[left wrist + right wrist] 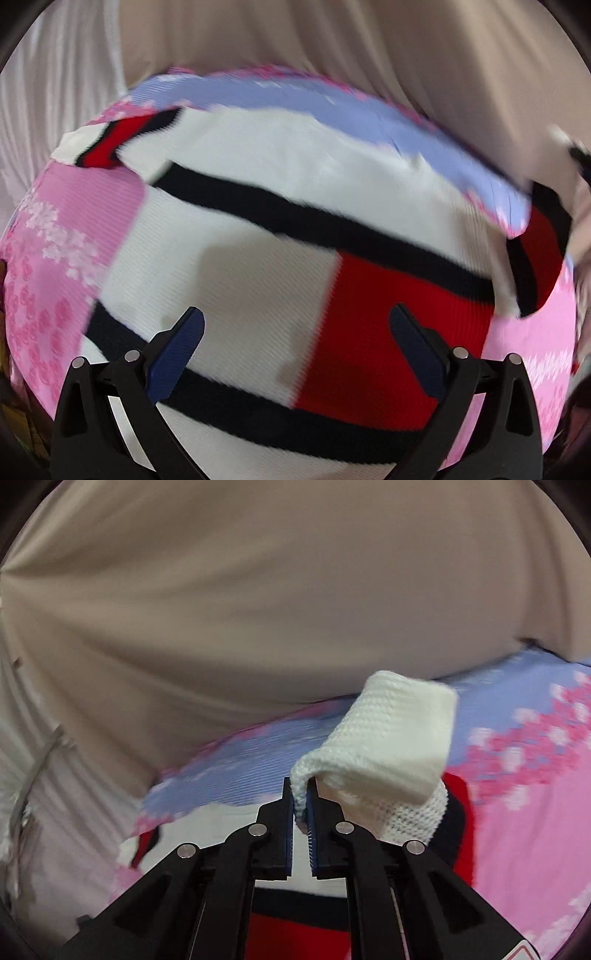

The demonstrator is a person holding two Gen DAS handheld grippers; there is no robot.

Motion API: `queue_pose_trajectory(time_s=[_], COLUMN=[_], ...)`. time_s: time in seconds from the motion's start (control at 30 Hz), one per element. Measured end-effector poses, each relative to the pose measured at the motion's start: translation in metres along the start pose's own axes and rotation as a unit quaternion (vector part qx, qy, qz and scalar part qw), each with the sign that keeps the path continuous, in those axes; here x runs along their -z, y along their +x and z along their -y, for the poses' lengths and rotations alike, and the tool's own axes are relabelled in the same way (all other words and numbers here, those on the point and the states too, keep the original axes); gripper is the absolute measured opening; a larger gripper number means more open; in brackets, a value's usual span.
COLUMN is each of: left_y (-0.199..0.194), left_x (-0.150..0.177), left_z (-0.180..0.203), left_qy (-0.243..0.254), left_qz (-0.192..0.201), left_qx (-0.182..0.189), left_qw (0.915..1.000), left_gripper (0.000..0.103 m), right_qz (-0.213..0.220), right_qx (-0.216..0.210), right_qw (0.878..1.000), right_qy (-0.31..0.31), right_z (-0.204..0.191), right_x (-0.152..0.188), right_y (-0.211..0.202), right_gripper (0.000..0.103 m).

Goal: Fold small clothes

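Pink-blue floral bedsheet (66,258) is carrying sweater (258,266) — right gripper (303,805) is pinching white knit sleeve (388,734), left gripper (295,332) is hovering open w/ nothing between — should be lifting sleeve inward evenly.

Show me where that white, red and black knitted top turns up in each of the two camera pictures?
Left wrist view: the knitted top fills the middle, spread flat under the open left gripper.
Right wrist view: only parts show; a white cuff is pinched in the right gripper, with red and black knit at the bottom.
Shared landmark: the pink and blue flowered sheet under the top.
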State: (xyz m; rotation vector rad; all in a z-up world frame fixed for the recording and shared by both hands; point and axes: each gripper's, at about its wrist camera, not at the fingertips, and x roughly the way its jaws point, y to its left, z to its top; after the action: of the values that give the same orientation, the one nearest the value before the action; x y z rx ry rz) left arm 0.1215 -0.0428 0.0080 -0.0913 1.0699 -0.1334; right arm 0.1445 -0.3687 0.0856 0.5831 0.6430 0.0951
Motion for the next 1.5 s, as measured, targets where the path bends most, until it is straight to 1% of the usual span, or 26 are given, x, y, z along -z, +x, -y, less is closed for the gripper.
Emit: queue_pose_trajectory(time_s=[0.03,0.1,0.2,0.23,0.3,0.37,0.43,0.47,0.53,0.6,0.67,0.7,0.73,0.77,0.8,0.9,1.0,1.03,1.1,1.17,1.2,1.23,1.27,1.33,1.4,1.5], left_y=[-0.003,-0.005,0.005,0.011,0.029,0.054,0.075,0.090,0.112,0.125,0.134,0.136,0.137,0.137,0.136,0.121,0.128,0.136,0.133,0.124,0.117,0.108,0.096,0.081,0.072,0.071], left_x=[-0.007,-0.022,-0.045,-0.052,-0.068,-0.082,-0.090,-0.095,-0.098,-0.101,-0.104,-0.105,-0.106,-0.108,-0.109,-0.108,-0.096,-0.091,-0.085,-0.088,-0.091,-0.093,-0.099,-0.110,-0.125,-0.141], left_z=[-0.011,-0.031,-0.056,-0.063,-0.077,-0.082,-0.083,-0.082,-0.077,-0.069,-0.061,-0.057,-0.053,-0.051,-0.050,-0.049,-0.043,-0.042,-0.041,-0.048,-0.057,-0.070,-0.090,-0.131,-0.188,-0.285], left_qy=[-0.007,-0.021,-0.038,-0.048,-0.076,-0.104,-0.124,-0.135,-0.150,-0.157,-0.149,-0.144,-0.138,-0.133,-0.130,-0.121,-0.108,-0.108,-0.105,-0.113,-0.122,-0.133,-0.152,-0.188,-0.230,-0.310], left_qz=[0.008,0.023,0.024,0.023,0.012,-0.001,-0.013,-0.026,-0.040,-0.038,-0.039,-0.041,-0.041,-0.042,-0.039,-0.020,-0.036,-0.046,-0.031,-0.030,-0.022,-0.009,0.011,0.041,0.065,0.090], left_qx=[0.000,-0.005,0.006,0.015,0.032,0.060,0.076,0.081,0.087,0.079,0.071,0.070,0.073,0.078,0.077,0.076,0.069,0.061,0.059,0.072,0.078,0.081,0.081,0.058,0.022,-0.027], left_qw=[0.9999,0.9995,0.9990,0.9984,0.9965,0.9927,0.9892,0.9871,0.9839,0.9837,0.9855,0.9861,0.9868,0.9871,0.9878,0.9895,0.9911,0.9912,0.9922,0.9906,0.9892,0.9878,0.9850,0.9796,0.9708,0.9461], left_gripper=[0.098,0.098,0.098,0.098,0.098,0.098,0.098,0.098,0.098,0.089,0.055,0.046,0.024,0.010,0.006,0.006,0.006,0.006,0.009,0.013,0.017,0.032,0.053,0.071,0.075,0.079], right_qz=[-0.017,-0.052,-0.058,-0.054,-0.052,-0.063,-0.087,-0.102,-0.123,-0.134,-0.135,-0.135,-0.135,-0.136,-0.136,-0.110,-0.071,-0.089,-0.128,-0.125,-0.116,-0.103,-0.097,-0.093,-0.095,-0.108], right_qx=[-0.033,-0.080,-0.051,-0.033,0.026,0.102,0.185,0.212,0.225,0.230,0.222,0.215,0.213,0.214,0.214,0.208,0.217,0.218,0.228,0.239,0.238,0.237,0.242,0.243,0.237,0.232], right_qw=[0.999,0.994,0.992,0.993,0.995,0.992,0.978,0.972,0.967,0.964,0.966,0.967,0.968,0.967,0.967,0.972,0.972,0.971,0.964,0.962,0.964,0.966,0.965,0.966,0.967,0.966], right_qy=[-0.016,-0.061,-0.101,-0.102,-0.077,-0.048,-0.035,-0.019,0.003,-0.006,-0.009,-0.008,-0.006,-0.004,-0.004,0.031,0.049,0.053,0.048,0.030,0.029,0.027,0.023,0.011,-0.006,-0.027], right_z=[-0.031,-0.089,-0.114,-0.108,-0.073,-0.027,0.011,0.029,0.051,0.059,0.062,0.064,0.068,0.073,0.073,0.080,0.095,0.104,0.115,0.100,0.092,0.080,0.071,0.052,0.033,-0.001], right_x=[0.007,0.027,0.051,0.058,0.072,0.092,0.112,0.122,0.138,0.148,0.150,0.149,0.148,0.147,0.147,0.134,0.126,0.132,0.148,0.145,0.142,0.139,0.137,0.138,0.143,0.159], right_y=[0.023,0.072,0.091,0.086,0.071,0.052,0.037,0.032,0.029,0.034,0.041,0.047,0.053,0.061,0.061,0.060,0.028,0.031,0.044,0.036,0.028,0.017,0.008,-0.006,-0.017,-0.022], right_gripper=[0.013,0.028,0.035,0.039,0.059,0.060,0.061,0.061,0.061,0.061,0.061,0.060,0.057,0.040,0.013,0.013,0.013,0.013,0.015,0.019,0.027,0.033,0.042,0.049,0.052,0.055])
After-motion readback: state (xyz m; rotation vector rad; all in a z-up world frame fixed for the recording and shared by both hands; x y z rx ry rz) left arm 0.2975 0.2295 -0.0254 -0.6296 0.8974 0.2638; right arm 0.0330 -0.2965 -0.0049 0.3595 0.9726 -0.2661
